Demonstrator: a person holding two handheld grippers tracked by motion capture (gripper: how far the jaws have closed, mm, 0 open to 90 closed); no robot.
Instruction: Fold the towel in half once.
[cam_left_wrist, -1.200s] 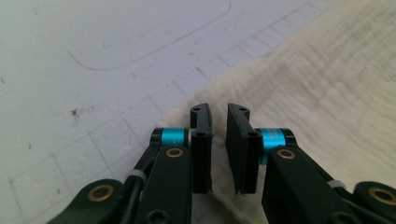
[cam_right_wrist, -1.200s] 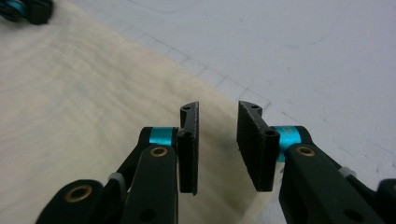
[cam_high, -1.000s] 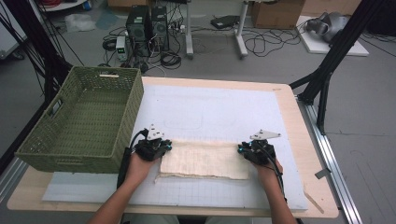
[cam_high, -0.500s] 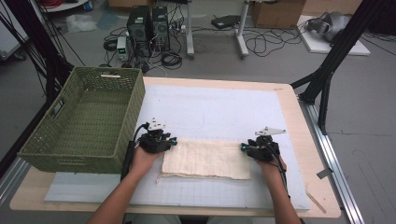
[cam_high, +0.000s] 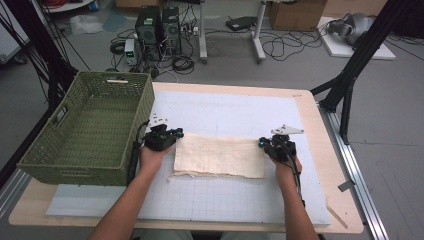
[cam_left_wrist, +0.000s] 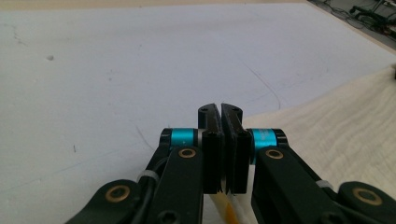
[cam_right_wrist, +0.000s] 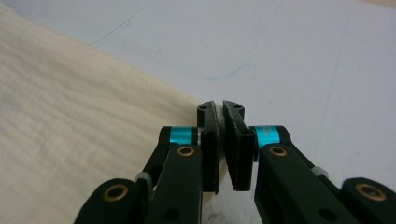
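The cream cloth (cam_high: 220, 156) lies folded in a flat band at the middle of the counter (cam_high: 240, 200). The left gripper (cam_high: 172, 134) pinches its far left corner, the right gripper (cam_high: 262, 143) its far right corner, fingers clenched on fabric (both closed just now). Judging by this, another fold remains. The green basket (cam_high: 90, 130) sits at nine o'clock, clear of the work.

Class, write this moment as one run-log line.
left hand-held gripper: shut on cloth corner | right hand-held gripper: shut on opposite corner | cloth: flat on mat | basket: left
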